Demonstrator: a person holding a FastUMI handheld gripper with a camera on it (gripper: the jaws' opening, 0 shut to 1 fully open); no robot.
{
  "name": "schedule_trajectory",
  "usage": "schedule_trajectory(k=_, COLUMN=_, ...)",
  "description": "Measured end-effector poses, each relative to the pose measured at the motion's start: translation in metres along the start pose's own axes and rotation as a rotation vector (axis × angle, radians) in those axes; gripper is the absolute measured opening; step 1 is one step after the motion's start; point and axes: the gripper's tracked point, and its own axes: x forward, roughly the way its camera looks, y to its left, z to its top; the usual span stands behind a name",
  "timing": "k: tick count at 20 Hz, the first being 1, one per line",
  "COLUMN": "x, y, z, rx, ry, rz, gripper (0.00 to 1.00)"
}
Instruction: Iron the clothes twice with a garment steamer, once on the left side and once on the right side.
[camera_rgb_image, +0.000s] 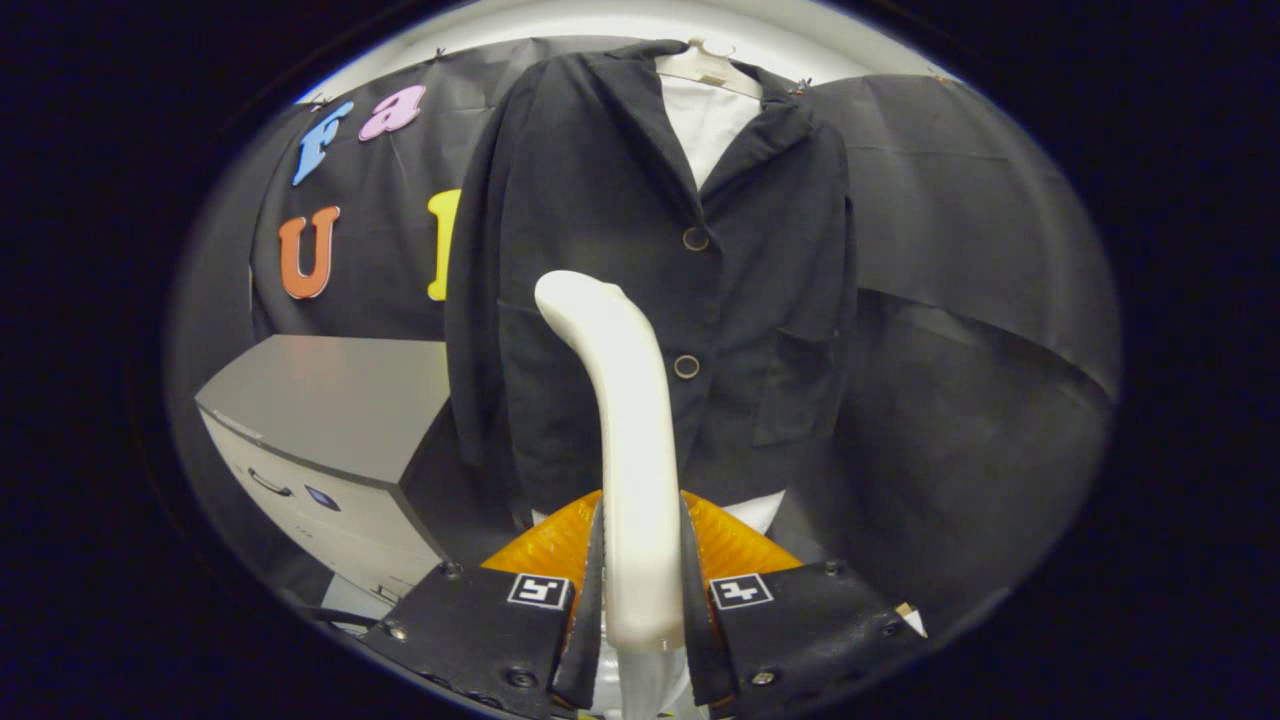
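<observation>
A dark jacket (600, 230) hangs on a white hanger (705, 68) against the booth's black cloth wall, over a white shirt (708, 125). It has two round buttons down its front and patch pockets. My gripper (641, 575) is shut on the white handle of the garment steamer (625, 420), both fingers pressing its sides. The steamer rises straight ahead of the fingers and bends at its top toward the jacket's left front panel, near the lower button. Whether its head touches the cloth I cannot tell.
A grey cabinet (330, 410) with drawers stands to the left of the jacket. Black cloth (980, 300) drapes the wall to the right. An orange ribbed part (735, 545) shows just behind the fingers.
</observation>
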Motion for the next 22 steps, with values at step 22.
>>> schedule_trajectory(k=22, x=0.03, y=-0.01, z=-0.102, rx=0.038, ry=0.238, rz=0.011, gripper=0.38)
